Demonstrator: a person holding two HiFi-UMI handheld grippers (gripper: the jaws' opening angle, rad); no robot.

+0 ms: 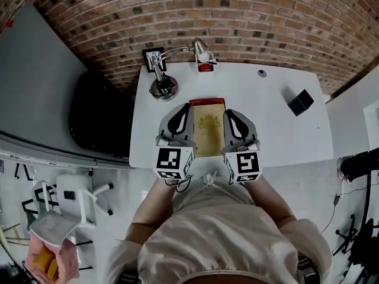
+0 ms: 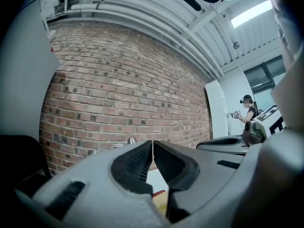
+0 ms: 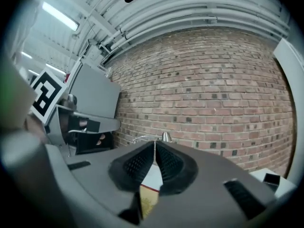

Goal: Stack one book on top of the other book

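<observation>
Head view: a gold-covered book [image 1: 208,132] lies flat on the white table [image 1: 272,129], near the front edge and about the middle. A red edge [image 1: 207,102] shows along its far side. That could be a second book underneath, but from up here I can't really tell. The left gripper [image 1: 182,112] is just left of the book and the right gripper [image 1: 232,117] is just right of it, both pointing away from the person. Neither has hold of the book. A desk lamp [image 1: 163,87] stands at the far left of the table, a small black box [image 1: 301,102] is over on the right, and there's a brick wall [image 1: 237,16] behind it all.

Left gripper view: the jaws are fully together — the ribbed pads [image 2: 137,163] meet at the tips with nothing between them. It's aimed level at the brick wall, and a bit of the gold cover shows low down past the jaws.

Right gripper view: same here — the pads [image 3: 135,164] are closed tip to tip and empty. The book's gold cover and red edge peek out below the jaws, with the lamp head just above them.
</observation>
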